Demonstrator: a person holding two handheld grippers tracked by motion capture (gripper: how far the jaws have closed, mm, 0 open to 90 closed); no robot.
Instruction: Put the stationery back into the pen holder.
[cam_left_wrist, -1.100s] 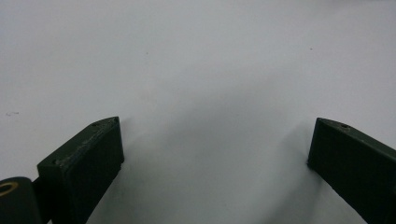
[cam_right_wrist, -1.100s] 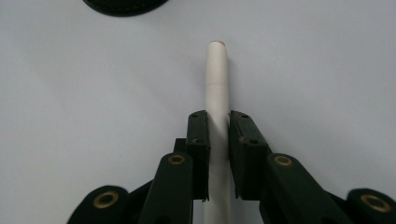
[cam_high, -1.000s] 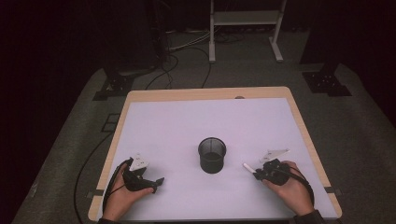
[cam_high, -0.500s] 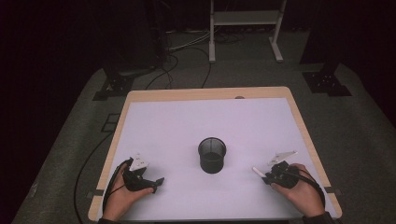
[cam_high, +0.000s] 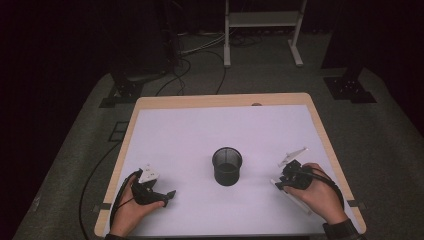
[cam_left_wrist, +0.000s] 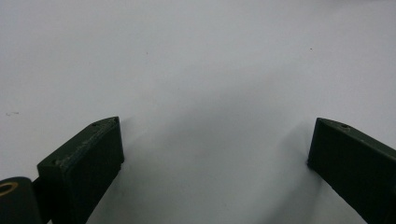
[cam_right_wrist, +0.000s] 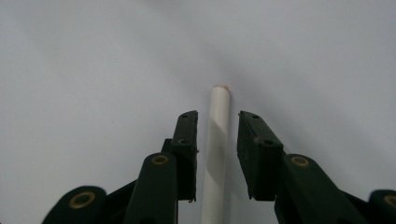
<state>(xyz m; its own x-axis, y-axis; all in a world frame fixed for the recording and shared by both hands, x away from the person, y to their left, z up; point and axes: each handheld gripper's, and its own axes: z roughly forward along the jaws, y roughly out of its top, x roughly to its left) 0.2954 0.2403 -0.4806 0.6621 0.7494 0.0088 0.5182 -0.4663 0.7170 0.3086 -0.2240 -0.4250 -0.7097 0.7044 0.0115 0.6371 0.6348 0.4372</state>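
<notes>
A: Status?

B: Early. Right gripper (cam_right_wrist: 215, 123) sits over a thin white plastic rod (cam_right_wrist: 217, 140) lying flat on the white tabletop (cam_high: 200, 135), near the right-front edge. Jaws just been opening, now a little apart w/ the rod between them; small gap each side, pads not pressing as far as I can see. So not picked up yet.

A: And the cup?

B: Black wire-mesh pen cup (cam_high: 227, 166) upright mid-table, looks empty. Rod's well apart from it, to its right. My guess: rod goes in the cup, so grip, lift, carry, drop all left.

A: Left side?

B: Left gripper (cam_high: 167, 195) rests on the table front-left, jaws spread wide, nothing between them but bare tabletop.

A: Rod orientation?

B: Long axis runs along the right gripper's jaws, rounded end poking out past the tips. From the high view it lies diagonal, one end toward the cup side, other end back under the right hand (cam_high: 320, 192) toward the front edge.
</notes>
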